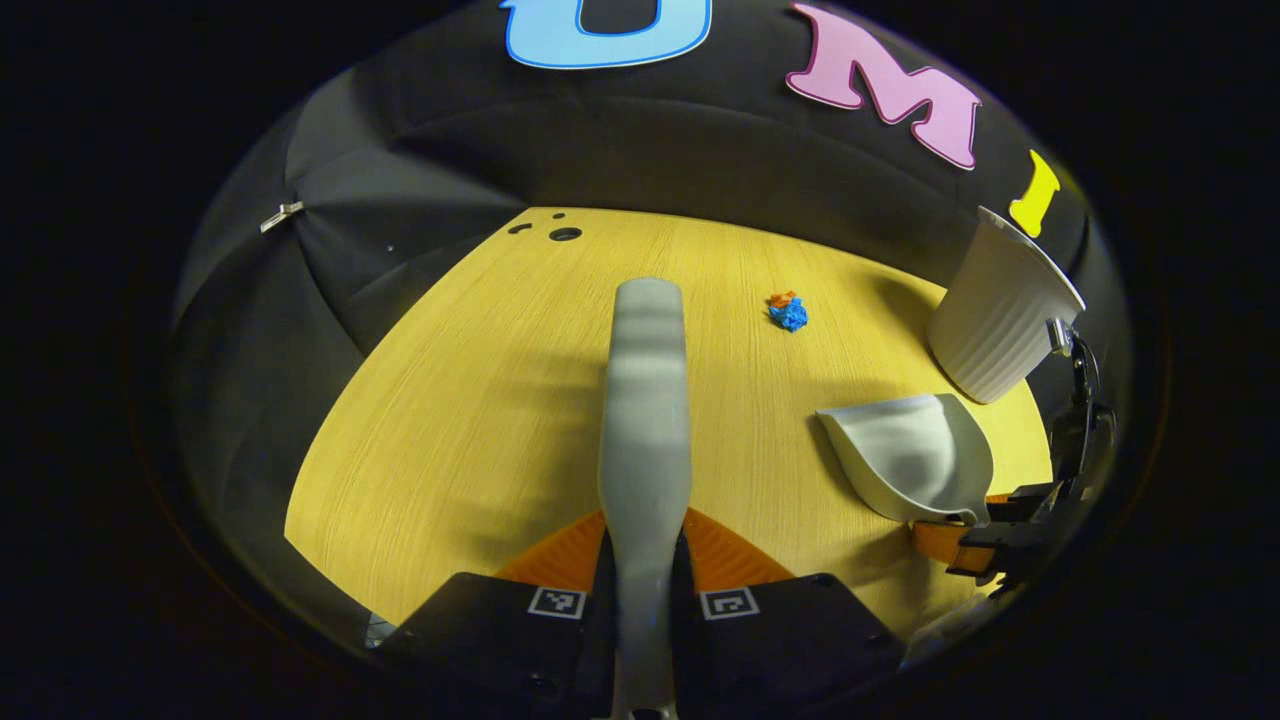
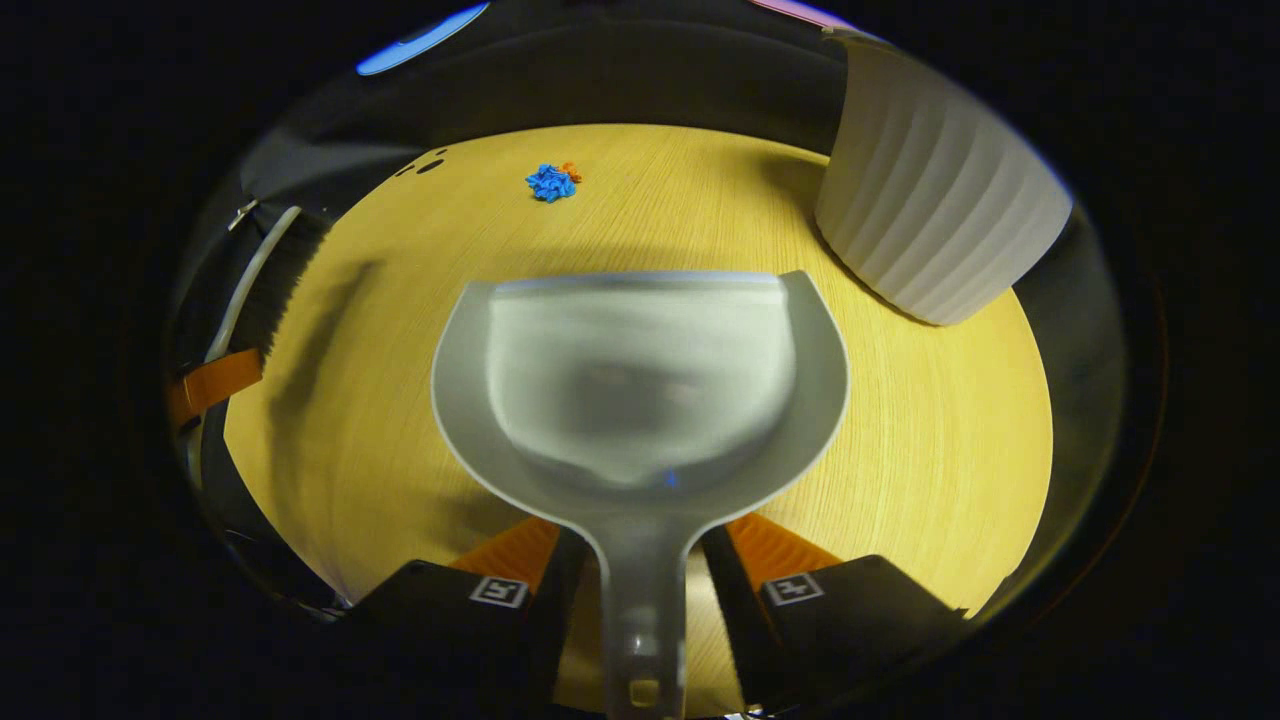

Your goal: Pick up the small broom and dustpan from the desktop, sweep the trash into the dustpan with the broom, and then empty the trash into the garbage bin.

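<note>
Left gripper view: your left gripper (image 1: 645, 570) grasps the broom (image 1: 647, 400) above the desktop (image 1: 470, 400); trash (image 1: 788, 312) lies ahead, near the garbage bin (image 1: 1000, 310).

Right gripper view: your right gripper (image 2: 640, 570) clamps the dustpan (image 2: 640, 380) handle, trash (image 2: 553, 181) well beyond its lip.

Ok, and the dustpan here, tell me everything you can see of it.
The dustpan is a pale grey scoop that looks like plastic, with a rounded back, raised side walls, a straight front lip and a narrow handle with a hole at its end. The right gripper is shut on that handle, holding the dustpan over the wooden desk with its mouth facing the trash. It looks empty. The white ribbed bin stands to its right.
</note>
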The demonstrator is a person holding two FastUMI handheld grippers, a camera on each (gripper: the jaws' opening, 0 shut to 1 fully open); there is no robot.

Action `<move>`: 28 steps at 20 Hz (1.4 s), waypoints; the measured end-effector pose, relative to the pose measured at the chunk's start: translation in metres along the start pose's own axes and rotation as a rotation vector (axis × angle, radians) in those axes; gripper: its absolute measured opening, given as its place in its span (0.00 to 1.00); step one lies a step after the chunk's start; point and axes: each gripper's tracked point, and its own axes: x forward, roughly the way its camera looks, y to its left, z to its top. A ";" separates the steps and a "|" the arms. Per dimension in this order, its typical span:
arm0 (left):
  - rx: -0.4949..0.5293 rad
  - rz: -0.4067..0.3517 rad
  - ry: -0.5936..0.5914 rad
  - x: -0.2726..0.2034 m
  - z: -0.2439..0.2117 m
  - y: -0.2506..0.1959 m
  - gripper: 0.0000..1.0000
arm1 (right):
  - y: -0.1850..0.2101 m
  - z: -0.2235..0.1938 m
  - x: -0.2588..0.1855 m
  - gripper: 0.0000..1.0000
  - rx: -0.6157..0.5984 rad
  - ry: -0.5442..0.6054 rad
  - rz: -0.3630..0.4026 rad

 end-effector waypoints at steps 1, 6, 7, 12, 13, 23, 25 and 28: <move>0.009 0.000 0.008 0.004 0.001 0.000 0.27 | -0.002 0.000 -0.001 0.55 0.002 0.001 0.009; 0.031 -0.017 0.034 0.024 0.013 -0.009 0.27 | -0.004 0.000 0.000 0.39 -0.061 0.006 0.047; 0.042 -0.025 0.037 0.031 0.019 -0.011 0.27 | -0.005 0.001 0.000 0.39 -0.070 0.001 0.051; 0.139 -0.059 0.061 0.071 0.056 -0.019 0.29 | -0.020 0.000 -0.015 0.37 -0.122 -0.012 0.071; 0.169 -0.055 0.064 0.081 0.066 -0.018 0.27 | -0.025 0.000 -0.016 0.37 -0.147 -0.017 0.064; 0.588 -0.078 0.138 0.186 0.143 -0.039 0.28 | -0.043 -0.009 -0.020 0.37 -0.227 0.013 0.128; 0.698 -0.098 0.115 0.203 0.156 -0.053 0.27 | -0.044 -0.010 -0.017 0.36 -0.218 0.022 0.137; 0.809 -0.111 0.128 0.213 0.163 -0.067 0.25 | -0.048 -0.007 -0.014 0.41 -0.214 0.016 0.137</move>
